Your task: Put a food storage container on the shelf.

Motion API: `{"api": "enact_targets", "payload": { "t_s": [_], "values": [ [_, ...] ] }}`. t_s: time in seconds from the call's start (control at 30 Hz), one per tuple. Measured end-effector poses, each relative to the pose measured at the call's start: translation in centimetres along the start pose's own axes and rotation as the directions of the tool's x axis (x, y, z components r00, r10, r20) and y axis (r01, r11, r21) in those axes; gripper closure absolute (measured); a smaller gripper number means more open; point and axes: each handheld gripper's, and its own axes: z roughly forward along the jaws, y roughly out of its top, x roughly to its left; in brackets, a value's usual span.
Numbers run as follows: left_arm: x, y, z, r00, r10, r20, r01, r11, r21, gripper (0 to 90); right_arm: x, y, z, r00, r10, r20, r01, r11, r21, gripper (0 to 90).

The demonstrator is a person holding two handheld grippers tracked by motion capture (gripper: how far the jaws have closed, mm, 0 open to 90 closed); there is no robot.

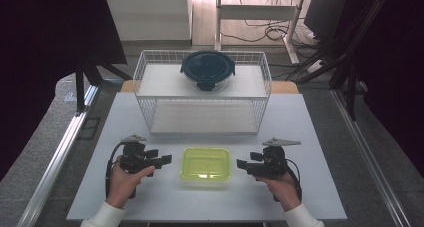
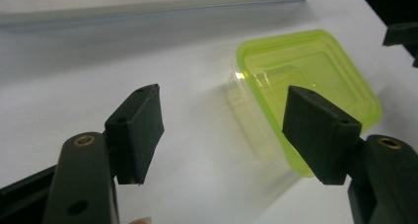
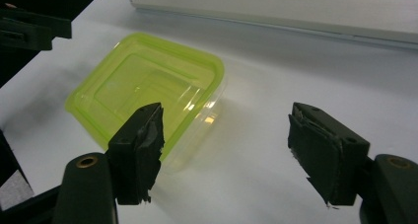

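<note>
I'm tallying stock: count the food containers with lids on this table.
2. The green-lidded box sits on the table between the left gripper and right gripper; the round dark-lidded container sits on the wire rack.

A clear rectangular container (image 1: 205, 166) with its yellow-green lid on sits flat on the table's near middle.

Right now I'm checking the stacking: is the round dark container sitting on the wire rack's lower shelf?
No, the round dark container rests on the top shelf of the wire rack.
</note>
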Motion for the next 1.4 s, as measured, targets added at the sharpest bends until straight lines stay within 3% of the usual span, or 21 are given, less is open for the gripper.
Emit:
{"api": "enact_targets", "payload": {
  "t_s": [0.07,0.2,0.33,0.43,0.5,0.77,0.93,1.1,1.2,1.3,1.4],
  "values": [
    [0.0,-0.1,0.2,0.9999,-0.01,0.003,0.01,0.9999,-0.004,32.3,0.2,0.0,0.2,0.9999,0.008,-0.012,-0.008,1.0,0.012,31.5],
    [0.0,0.0,0.6,0.9977,-0.047,0.05,0.047,0.9988,-0.01,35.9,0.5,0.0,0.9,0.9997,0.013,-0.022,-0.012,0.999,0.03,32.2],
    [-0.1,0.3,1.5,0.996,-0.056,0.069,0.056,0.9984,0.009,37.0,0.5,0.0,1.6,0.9988,0.033,-0.035,-0.031,0.999,0.045,33.0],
    [-0.1,0.5,2.2,0.9928,-0.071,0.097,0.069,0.9972,0.031,38.3,0.1,0.3,2.3,0.9955,0.077,-0.055,-0.075,0.996,0.049,34.3],
    [0.1,0.9,2.6,0.9853,-0.093,0.143,0.087,0.9952,0.044,38.6,0.0,0.5,2.7,0.9938,0.093,-0.061,-0.09,0.994,0.057,34.8],
    [0.6,1.1,3.9,0.9776,-0.128,0.167,0.118,0.9907,0.068,44.0,-0.1,0.6,4.7,0.9868,0.145,-0.072,-0.137,0.985,0.107,37.9],
    [0.5,0.9,4.4,0.966,-0.148,0.212,0.135,0.988,0.076,46.5,-0.3,0.3,5.2,0.9731,0.205,-0.106,-0.192,0.974,0.117,41.1],
    [0.2,0.6,4.8,0.9662,-0.143,0.214,0.124,0.9874,0.098,48.9,-0.7,-0.1,5.0,0.963,0.24,-0.123,-0.226,0.967,0.115,43.8],
    [0.4,0.4,5.1,0.9549,-0.173,0.241,0.152,0.983,0.103,50.4,-0.9,-0.3,4.9,0.9536,0.261,-0.15,-0.245,0.963,0.116,46.8],
    [0.8,0.2,5.4,0.9525,-0.188,0.239,0.165,0.9798,0.113,52.0,-0.8,-0.4,5.1,0.9514,0.262,-0.161,-0.245,0.962,0.122,49.3],
    [1.0,0.0,5.6,0.9385,-0.214,0.271,0.186,0.9747,0.124,56.0,-0.8,-0.5,5.4,0.9446,0.276,-0.177,-0.255,0.958,0.134,53.1]
  ]
}}
